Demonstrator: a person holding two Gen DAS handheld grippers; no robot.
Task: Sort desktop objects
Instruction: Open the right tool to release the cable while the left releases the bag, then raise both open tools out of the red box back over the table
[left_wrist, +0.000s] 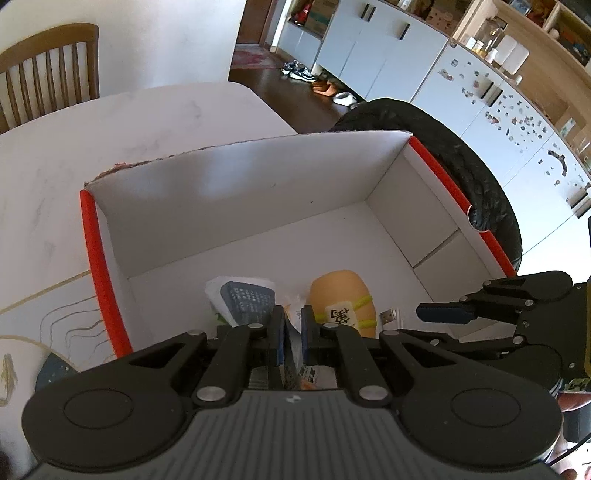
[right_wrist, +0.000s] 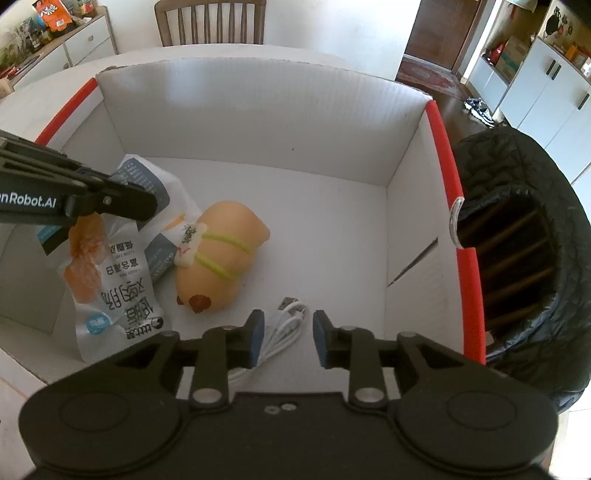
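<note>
A white cardboard box (right_wrist: 258, 110) with red rim edges holds the sorted things. My left gripper (left_wrist: 292, 334) is shut on a white snack packet (right_wrist: 114, 280) and holds it upright inside the box; it shows from the side in the right wrist view (right_wrist: 144, 205). A second grey-and-white packet (left_wrist: 243, 299) lies behind it. A tan pig-shaped squeeze toy (right_wrist: 221, 251) with green bands lies on the box floor. My right gripper (right_wrist: 288, 339) is open above a white USB cable (right_wrist: 288, 321) on the box floor, and shows at the right in the left wrist view (left_wrist: 443, 314).
The box stands on a white marble table (left_wrist: 74, 147). A bin lined with a black bag (right_wrist: 524, 240) stands right of the box. A wooden chair (right_wrist: 210, 18) is behind the table. White cabinets (left_wrist: 388, 55) line the far wall.
</note>
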